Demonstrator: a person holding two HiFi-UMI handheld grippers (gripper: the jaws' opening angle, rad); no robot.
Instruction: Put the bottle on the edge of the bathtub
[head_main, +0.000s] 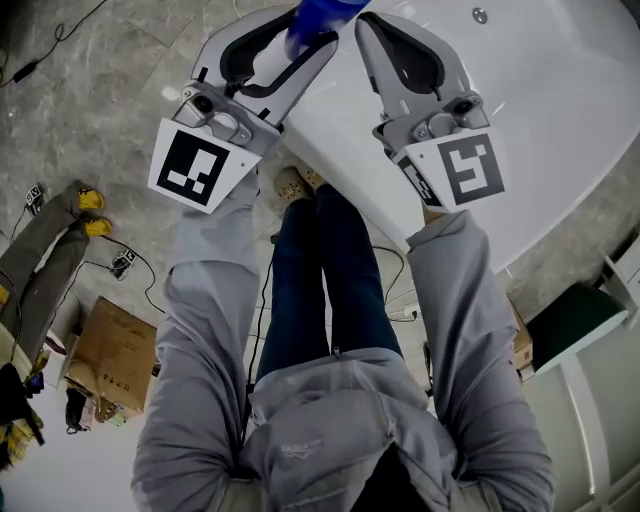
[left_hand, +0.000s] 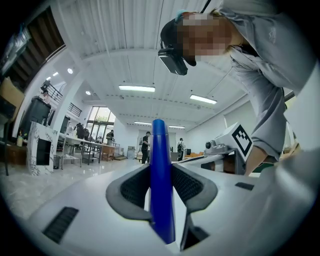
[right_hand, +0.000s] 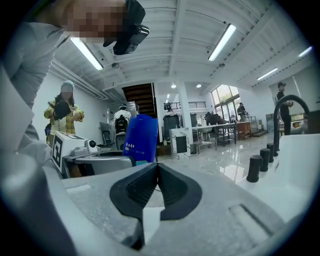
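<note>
A blue bottle stands upright between the jaws of my left gripper, over the near rim of the white bathtub. In the left gripper view the bottle fills the gap, with both ribbed pads pressed on its sides by the left gripper. My right gripper hangs just to the right of it over the tub, apart from the bottle. Its jaws in the right gripper view meet at the tips with nothing in them. There the bottle shows to the left, and the tub's rim to the right.
Black tap fittings and a curved black faucet stand on the tub's rim at the right. On the floor lie a cardboard box and cables. My legs stand against the tub. A person in yellow is behind.
</note>
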